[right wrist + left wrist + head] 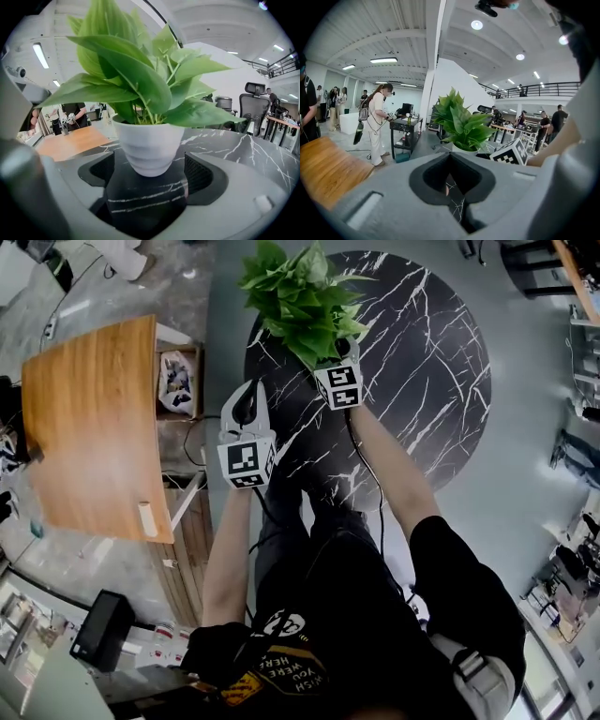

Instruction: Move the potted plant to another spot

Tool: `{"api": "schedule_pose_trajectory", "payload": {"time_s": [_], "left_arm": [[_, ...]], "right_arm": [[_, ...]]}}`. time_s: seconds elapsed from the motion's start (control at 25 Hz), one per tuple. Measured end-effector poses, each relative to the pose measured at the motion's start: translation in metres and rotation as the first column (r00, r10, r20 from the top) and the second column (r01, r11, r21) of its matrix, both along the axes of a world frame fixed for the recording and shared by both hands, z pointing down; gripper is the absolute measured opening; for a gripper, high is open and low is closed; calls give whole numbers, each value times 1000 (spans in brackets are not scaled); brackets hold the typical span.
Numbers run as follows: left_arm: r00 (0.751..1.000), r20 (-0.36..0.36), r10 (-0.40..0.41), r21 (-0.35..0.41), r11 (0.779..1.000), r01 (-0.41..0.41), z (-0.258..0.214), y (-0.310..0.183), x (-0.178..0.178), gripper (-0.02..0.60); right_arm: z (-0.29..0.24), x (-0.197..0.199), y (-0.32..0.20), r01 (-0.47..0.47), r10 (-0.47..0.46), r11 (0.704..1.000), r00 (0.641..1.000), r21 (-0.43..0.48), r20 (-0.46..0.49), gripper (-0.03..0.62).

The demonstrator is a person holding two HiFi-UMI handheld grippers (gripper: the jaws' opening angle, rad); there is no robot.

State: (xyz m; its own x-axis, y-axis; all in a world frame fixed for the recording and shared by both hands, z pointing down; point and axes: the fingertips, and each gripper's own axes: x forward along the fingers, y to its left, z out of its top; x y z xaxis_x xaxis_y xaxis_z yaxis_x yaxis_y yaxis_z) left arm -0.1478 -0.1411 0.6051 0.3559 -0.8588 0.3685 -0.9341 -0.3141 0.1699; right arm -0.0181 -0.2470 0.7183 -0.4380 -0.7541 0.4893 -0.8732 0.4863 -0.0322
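**A:** Head view first. Where does the plant lie from the grippers?

**B:** The potted plant (305, 301) stands upright on the black marble table (431, 362), straight ahead of the right gripper (334, 376), whose tips go under the lowest leaves. The left gripper (247, 399) hangs off to that gripper's left and a little behind it, near the table's edge. So the right hand is the nearer one.

**A:** And the left gripper view?

**B:** Its jaws are together down to a thin slit, with only marble showing through and nothing held. The plant lies ahead and slightly right of it, well apart, and the right gripper's marker cube (513, 152) is beside the pot.

**A:** Right gripper view?

**B:** The jaws are spread wide. The white pot (150, 145) sits centred in the gap, at the pads (197, 176) or just past them; I can't tell which. I see no contact on either side. The plant's axis is vertical, with leaves overhead.

**A:** What does the next move need?

**B:** Probably a short push forward so the pads flank the pot's belly, then a level squeeze. The wall tapers, so a low grip could slip.
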Motion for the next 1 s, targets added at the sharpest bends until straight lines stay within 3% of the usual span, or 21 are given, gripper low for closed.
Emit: {"api": "schedule_pose_trajectory", "payload": {"time_s": [0.08,0.16,0.24,0.32,0.48,0.68,0.84,1.0], "left_arm": [[1000,-2,2,-9,1000,-2,-1,6,1,5],[1000,3,0,-16,1000,0,-6,12,4,5],[1000,25,10,-12,1000,-9,-18,19,13,5],[998,54,34,-7,999,-34,-34,28,27,5],[997,58,42,-12,999,-42,-67,49,51,5],[1000,7,-28,-17,999,28,-102,84,52,5],[999,43,15,-36,999,-14,-121,108,54,5],[999,38,35,-6,999,-35,-141,111,67,5]], "right_arm": [[-2,9,18,-25,25,999,1000,-21,3,465],[-13,22,42,-66,66,997,998,-38,23,401],[-37,32,69,-106,110,993,991,-57,71,226],[-71,38,94,-135,142,989,981,-59,131,3],[-137,33,130,-102,106,994,978,-32,177,3],[-195,30,179,-69,73,997,982,-26,173,2],[-220,34,207,-75,80,997,980,-37,180,2],[-247,43,207,-86,87,996,980,-12,181,2]]}}
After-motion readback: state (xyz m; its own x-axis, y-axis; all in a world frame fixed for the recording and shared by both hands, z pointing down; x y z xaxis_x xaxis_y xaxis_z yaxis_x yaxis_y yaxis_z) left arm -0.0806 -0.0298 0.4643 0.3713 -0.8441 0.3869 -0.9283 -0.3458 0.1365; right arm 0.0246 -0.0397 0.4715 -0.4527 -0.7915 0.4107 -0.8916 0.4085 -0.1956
